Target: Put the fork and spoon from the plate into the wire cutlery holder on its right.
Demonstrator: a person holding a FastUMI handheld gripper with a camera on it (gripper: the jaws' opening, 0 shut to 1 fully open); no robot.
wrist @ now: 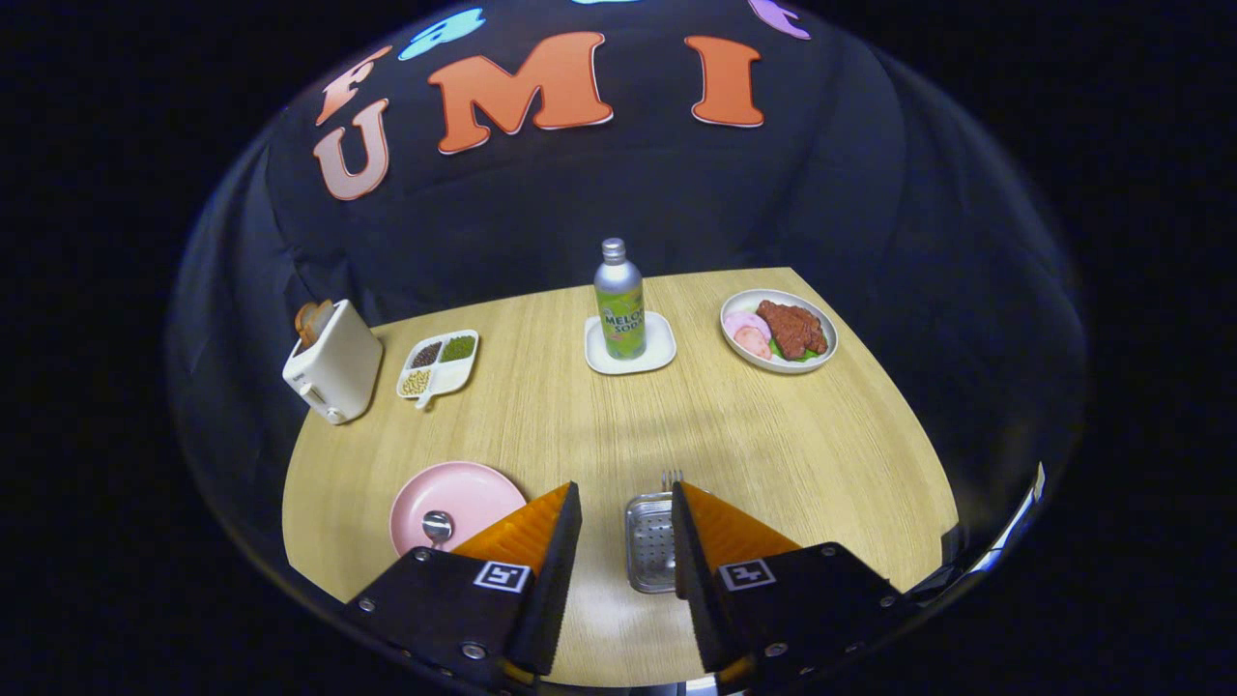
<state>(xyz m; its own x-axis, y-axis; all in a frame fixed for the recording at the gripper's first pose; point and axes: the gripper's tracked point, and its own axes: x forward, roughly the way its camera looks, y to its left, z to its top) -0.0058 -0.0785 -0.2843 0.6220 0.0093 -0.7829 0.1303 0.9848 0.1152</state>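
Held above the near edge of the table, the gripper (626, 503) has its fingers spread apart with nothing between them but bare tabletop.

At about eleven o'clock from the left fingertip lies the spoon (437, 527), its bowl resting on the pink plate (474, 488) and its handle running back under the finger, hidden. It looks like polished metal: light, rigid and slippery, lying nearly flat, so the likely hold is across the narrow handle, not the rounded bowl, which would probably slide out.

Just ahead of the right fingertip, at twelve o'clock, stands the cutlery holder (649, 541), a shiny perforated metal box, partly hidden by that finger. Fork tines (672, 478) stick up at its far rim, so the fork seems to be in already, leaving the spoon.

Farther out on the pale wood-grain table (599, 416): a metal bottle (618, 302) on a small white tray at twelve, a dish of meat (779, 331) at one, a divided dish of beans (440, 365) and a white toaster (333, 365) at ten.
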